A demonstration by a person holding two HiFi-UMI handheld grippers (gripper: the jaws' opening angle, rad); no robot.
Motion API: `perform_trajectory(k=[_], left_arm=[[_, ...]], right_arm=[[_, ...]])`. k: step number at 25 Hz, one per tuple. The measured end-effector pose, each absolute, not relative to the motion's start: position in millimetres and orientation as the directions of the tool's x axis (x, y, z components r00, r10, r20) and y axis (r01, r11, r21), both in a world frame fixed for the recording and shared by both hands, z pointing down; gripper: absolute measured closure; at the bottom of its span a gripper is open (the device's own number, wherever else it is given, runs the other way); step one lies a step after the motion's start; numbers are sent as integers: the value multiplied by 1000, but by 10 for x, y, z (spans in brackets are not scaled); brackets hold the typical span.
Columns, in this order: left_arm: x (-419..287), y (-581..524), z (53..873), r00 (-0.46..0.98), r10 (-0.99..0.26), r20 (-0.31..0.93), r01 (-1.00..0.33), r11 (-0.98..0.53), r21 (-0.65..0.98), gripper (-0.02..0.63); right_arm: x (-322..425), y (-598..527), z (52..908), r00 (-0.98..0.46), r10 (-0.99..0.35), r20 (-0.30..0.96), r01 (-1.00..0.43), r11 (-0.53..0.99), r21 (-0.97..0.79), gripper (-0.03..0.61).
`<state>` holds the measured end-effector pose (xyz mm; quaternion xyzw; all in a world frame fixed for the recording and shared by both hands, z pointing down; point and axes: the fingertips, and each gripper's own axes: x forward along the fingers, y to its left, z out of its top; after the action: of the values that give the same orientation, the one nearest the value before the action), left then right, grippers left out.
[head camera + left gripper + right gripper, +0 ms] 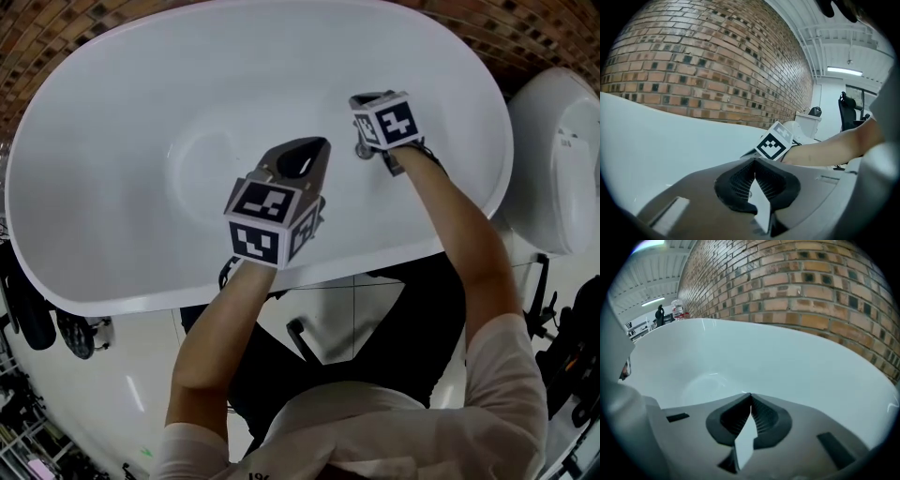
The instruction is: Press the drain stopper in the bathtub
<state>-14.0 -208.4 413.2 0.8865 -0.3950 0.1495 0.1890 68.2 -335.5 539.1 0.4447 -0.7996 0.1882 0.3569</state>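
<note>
The white oval bathtub (112,112) fills the head view. A small metal fitting (364,149), apparently the drain stopper, shows on the tub's inner surface just under my right gripper's marker cube (385,120). The right gripper (360,99) is shut and empty, low inside the tub's right half. Its own view shows only the bare tub wall (787,362) past the closed tips (750,394); the stopper is hidden there. My left gripper (319,148) hovers shut over the near side of the tub. Its view shows the closed jaws (754,161) and the right gripper's cube (774,143).
A brick wall (708,61) curves behind the tub. A white toilet (558,159) stands right of the tub. Dark equipment (37,323) lies on the floor at the left. The person's legs and torso stand against the tub's near rim (375,258).
</note>
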Motion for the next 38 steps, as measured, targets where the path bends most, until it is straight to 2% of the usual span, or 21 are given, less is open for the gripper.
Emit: perform_trajectory(k=[9, 14, 27, 38], left_arm=[[-62, -2183, 4526, 636, -613, 469, -762, -594, 258, 607], [31, -2208, 4699, 645, -585, 491, -754, -594, 281, 606], [100, -2245, 4998, 648, -451, 614, -717, -635, 289, 607], [25, -2219, 5285, 664, -417, 620, -726, -556, 404, 607]], right_arm=[[940, -3461, 6210, -248, -488, 837, -857, 513, 45, 565], [985, -3504, 6492, -240, -451, 860, -851, 524, 37, 565], [1116, -3387, 7424, -206, -231, 951, -844, 534, -54, 565], [1400, -3179, 8114, -136, -106, 985, -878, 474, -70, 565]])
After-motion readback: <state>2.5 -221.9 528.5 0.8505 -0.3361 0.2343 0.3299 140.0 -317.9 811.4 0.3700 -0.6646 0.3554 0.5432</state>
